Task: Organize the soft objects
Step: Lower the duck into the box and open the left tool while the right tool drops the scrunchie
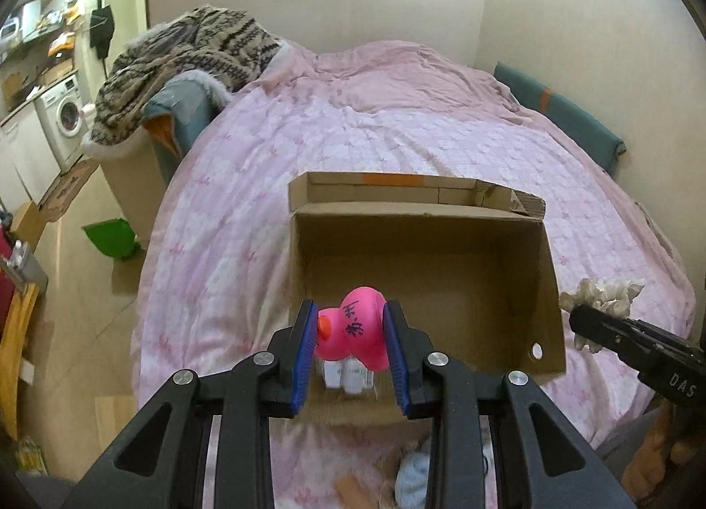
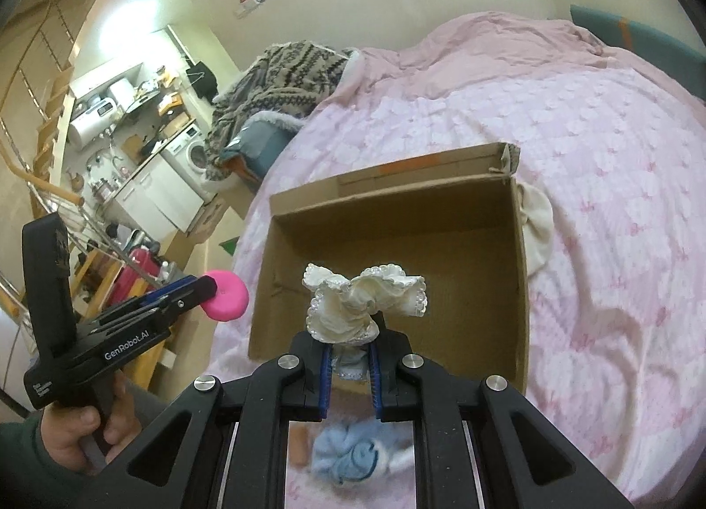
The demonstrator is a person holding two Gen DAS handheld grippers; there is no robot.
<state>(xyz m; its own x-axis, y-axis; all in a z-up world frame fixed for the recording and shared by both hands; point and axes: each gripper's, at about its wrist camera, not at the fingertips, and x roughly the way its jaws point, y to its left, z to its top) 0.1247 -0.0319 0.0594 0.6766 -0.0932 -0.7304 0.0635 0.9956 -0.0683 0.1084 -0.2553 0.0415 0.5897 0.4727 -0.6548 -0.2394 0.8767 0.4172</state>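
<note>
Left wrist view: open cardboard box [image 1: 423, 253] on a pink bedspread [image 1: 353, 134], mouth up, far flap standing, near wall just under the fingers. Box floor mostly bare. Free bedspread on every side of the box; left edge of the bed dropping to a pale floor with a green dustpan [image 1: 110, 240] beside it. Patterned blanket [image 1: 185, 63] heaped at the far left corner of the bed.

Pink rubber duck [image 1: 353, 328] clamped between the blue pads of the left gripper [image 1: 351, 350], raised above the near left part of the box. Orange beak aimed left, toward the left pad; body's long axis across the jaws, black writing on the side facing the camera. Jaws part-closed, both pads pressing the duck's sides. Small white packets [image 1: 346, 374] visible just below the duck, whether inside the box or on its floor edge hard to tell.

Right wrist view: right gripper [image 2: 351, 370] nearly closed on a cream frilly fabric piece [image 2: 362, 306], ruffles fanned out above the fingertips, spread wider left to right than front to back, raised above the near wall of the box [image 2: 485, 218]. Cream cloth [image 2: 536, 231] draped outside the box's right wall. Light blue soft item [image 2: 353, 456] on the bedspread below the gripper, blurred. Hand [image 2: 84, 434] in a dark green sleeve holding the left gripper's handle at lower left, well clear of the box.
</note>
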